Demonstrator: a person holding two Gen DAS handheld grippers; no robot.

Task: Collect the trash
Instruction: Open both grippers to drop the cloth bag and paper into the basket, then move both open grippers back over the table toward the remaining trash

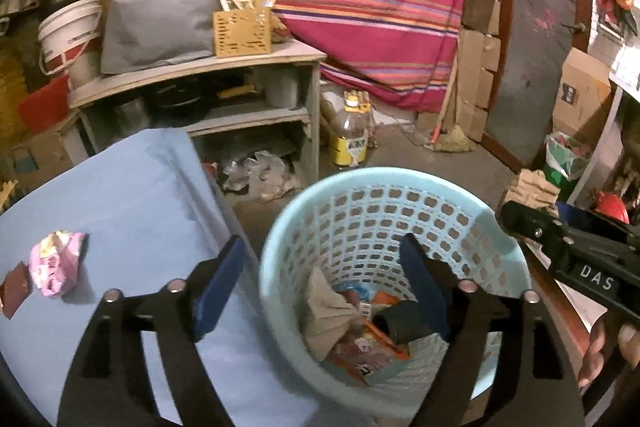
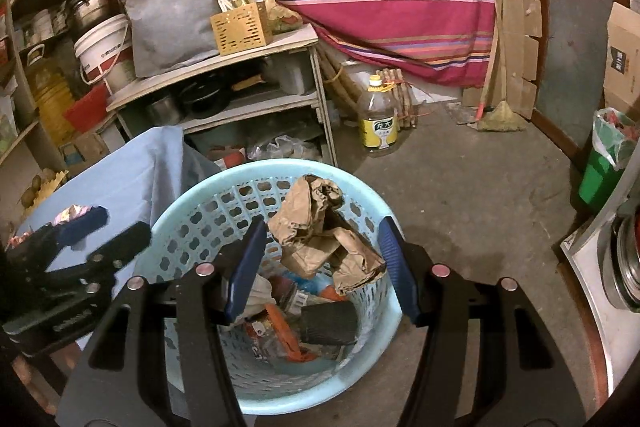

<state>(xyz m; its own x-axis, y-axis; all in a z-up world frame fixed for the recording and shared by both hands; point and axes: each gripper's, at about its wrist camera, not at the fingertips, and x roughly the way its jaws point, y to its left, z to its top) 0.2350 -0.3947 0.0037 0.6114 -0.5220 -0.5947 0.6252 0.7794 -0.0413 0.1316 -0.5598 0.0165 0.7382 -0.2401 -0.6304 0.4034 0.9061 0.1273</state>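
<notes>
Tongs first: your right gripper (image 2: 320, 263) hangs over the light blue perforated basket (image 2: 176, 223) with its blue pads spread wide. Between them, but touching neither pad that you can see, is the crumpled brown paper bag (image 2: 320, 235). Its long axis runs from far left down to near right, the scrunched top end pointing away from you and the flatter end toward the near right pad (whether it rests on the rim or is in the air, you cannot tell).

Your left gripper (image 1: 320, 287) is also spread open and holds nothing. Its left pad sits over the blue-covered table (image 1: 132, 195) and its right pad over the basket (image 1: 496, 223).

Down in the basket lie a grey-brown crumpled piece (image 1: 326, 311), a dark rolled item (image 1: 400, 319) and orange and red printed wrappers (image 1: 380, 343), piled together on the bottom.

On the table, to the left, a crumpled pink wrapper (image 1: 58, 263) lies just beside a small dark red packet (image 1: 14, 289).

Farther off, a clear oil bottle (image 2: 378, 117) with a yellow label stands upright on the floor, right of the grey shelf unit (image 2: 316, 75). A green bin (image 2: 604, 167) with a bag liner stands at the far right.
</notes>
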